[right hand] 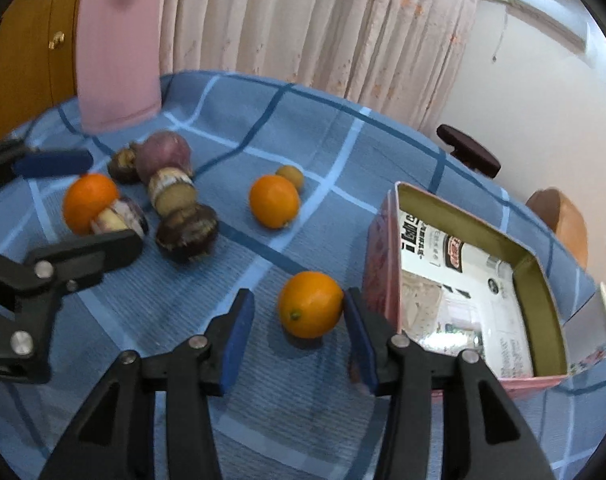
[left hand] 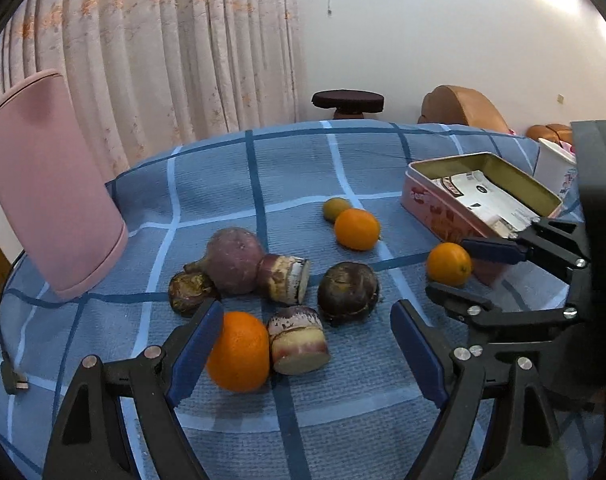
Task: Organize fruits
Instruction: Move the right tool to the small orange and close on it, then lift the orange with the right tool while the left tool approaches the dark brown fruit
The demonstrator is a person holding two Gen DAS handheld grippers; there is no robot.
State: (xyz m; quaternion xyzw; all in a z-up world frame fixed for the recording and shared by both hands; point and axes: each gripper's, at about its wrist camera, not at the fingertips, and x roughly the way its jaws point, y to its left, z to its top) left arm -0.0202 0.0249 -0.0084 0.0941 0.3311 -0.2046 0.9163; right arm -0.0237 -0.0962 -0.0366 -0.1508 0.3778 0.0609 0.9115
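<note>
Three oranges lie on the blue checked cloth. My left gripper (left hand: 307,344) is open; its left pad touches the nearest orange (left hand: 239,352), with a cut purple-skinned piece (left hand: 299,344) between the fingers. My right gripper (right hand: 299,328) is open around a smaller orange (right hand: 310,305), which also shows in the left wrist view (left hand: 449,264); its right pad touches the fruit. The third orange (left hand: 357,229) (right hand: 274,201) sits mid-table beside a small green-yellow fruit (left hand: 336,209) (right hand: 290,176). A pink tin box (left hand: 479,200) (right hand: 383,248) stands open to the right.
A purple round fruit (left hand: 233,260), a dark round fruit (left hand: 348,292), a wrinkled dark one (left hand: 191,292) and another cut piece (left hand: 287,278) cluster mid-table. A pink cylinder (left hand: 51,184) stands at the left. A black plug (left hand: 13,376) lies at the left edge. A white cup (left hand: 553,168) stands behind the tin.
</note>
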